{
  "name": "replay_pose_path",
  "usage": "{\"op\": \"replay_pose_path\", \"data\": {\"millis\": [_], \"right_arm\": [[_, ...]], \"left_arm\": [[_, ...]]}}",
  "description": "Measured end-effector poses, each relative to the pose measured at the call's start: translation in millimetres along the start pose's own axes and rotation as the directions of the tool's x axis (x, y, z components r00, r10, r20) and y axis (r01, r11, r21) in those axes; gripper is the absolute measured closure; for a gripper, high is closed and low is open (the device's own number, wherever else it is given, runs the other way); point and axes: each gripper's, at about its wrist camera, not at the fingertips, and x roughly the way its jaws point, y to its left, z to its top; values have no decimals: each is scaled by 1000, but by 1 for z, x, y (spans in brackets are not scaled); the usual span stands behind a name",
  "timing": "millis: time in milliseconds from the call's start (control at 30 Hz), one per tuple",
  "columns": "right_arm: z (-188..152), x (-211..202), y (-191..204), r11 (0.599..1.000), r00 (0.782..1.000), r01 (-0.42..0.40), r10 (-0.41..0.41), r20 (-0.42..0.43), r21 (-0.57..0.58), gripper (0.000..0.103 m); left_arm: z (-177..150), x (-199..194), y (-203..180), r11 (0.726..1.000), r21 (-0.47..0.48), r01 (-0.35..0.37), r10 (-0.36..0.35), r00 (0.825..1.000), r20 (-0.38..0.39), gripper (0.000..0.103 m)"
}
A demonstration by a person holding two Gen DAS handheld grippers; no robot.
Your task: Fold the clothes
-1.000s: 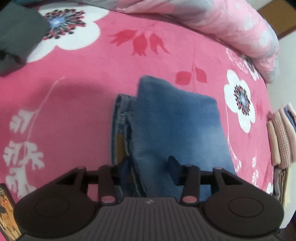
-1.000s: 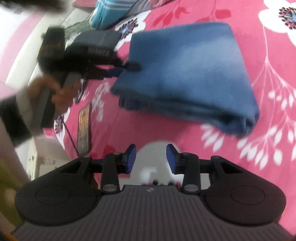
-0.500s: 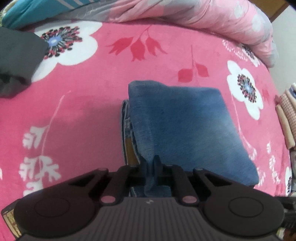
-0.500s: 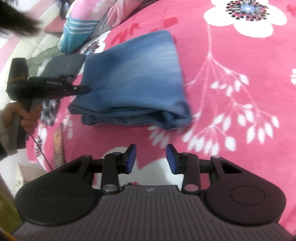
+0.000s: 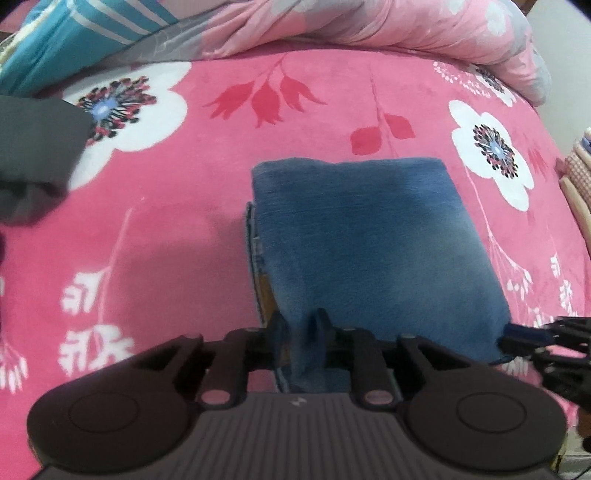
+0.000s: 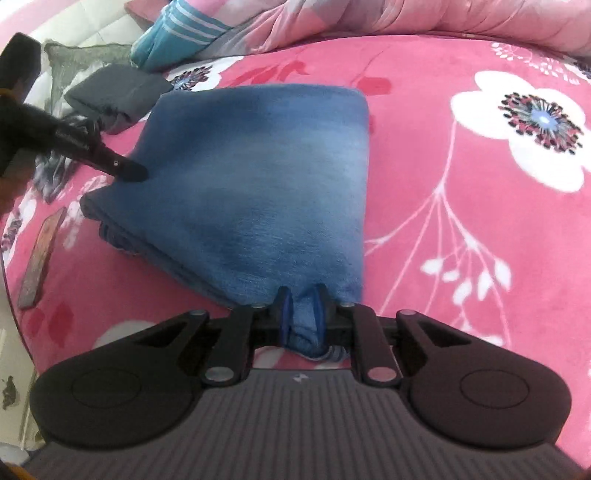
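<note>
Two grips on folded jeans (image 6: 258, 184), at the near corners. Left gripper (image 5: 300, 328) narrow on denim at one corner, jaws easing open; right gripper (image 6: 301, 314) closing on a bunched fold at the other. Probably heavy, thick, floppy, not slippery: best lifted by both corners together. Blue, faded, a squarish stack on the pink floral blanket (image 5: 147, 229).

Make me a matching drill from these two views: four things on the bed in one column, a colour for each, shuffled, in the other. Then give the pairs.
Things:
1. folded jeans
2. bedspread
3. folded garment beyond the jeans
4. striped cloth at the far edge

Colours:
A. teal with white stripes
B. dark grey
C. blue
D. pink with white flowers

Pairs: 1-C, 2-D, 3-B, 4-A
</note>
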Motion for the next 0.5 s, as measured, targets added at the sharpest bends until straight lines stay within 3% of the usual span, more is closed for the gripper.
{"op": "replay_pose_path", "data": {"millis": [167, 267, 333, 433, 500], "right_arm": [[5, -41, -9, 1000, 999, 8, -8, 32, 10, 90], [20, -41, -2, 999, 997, -7, 10, 74, -51, 90], [33, -29, 6, 997, 995, -15, 23, 101, -79, 90], [46, -4, 17, 997, 992, 1, 8, 127, -77, 90], [38, 16, 21, 999, 996, 5, -1, 84, -44, 89]], "left_arm": [[-2, -33, 2, 999, 8, -44, 43, 996, 76, 81], [6, -44, -11, 998, 56, -2, -6, 990, 142, 80], [17, -35, -22, 997, 72, 39, -50, 987, 155, 70], [35, -7, -36, 994, 92, 51, -66, 983, 173, 65], [43, 19, -28, 999, 34, 38, -43, 984, 170, 66]]}}
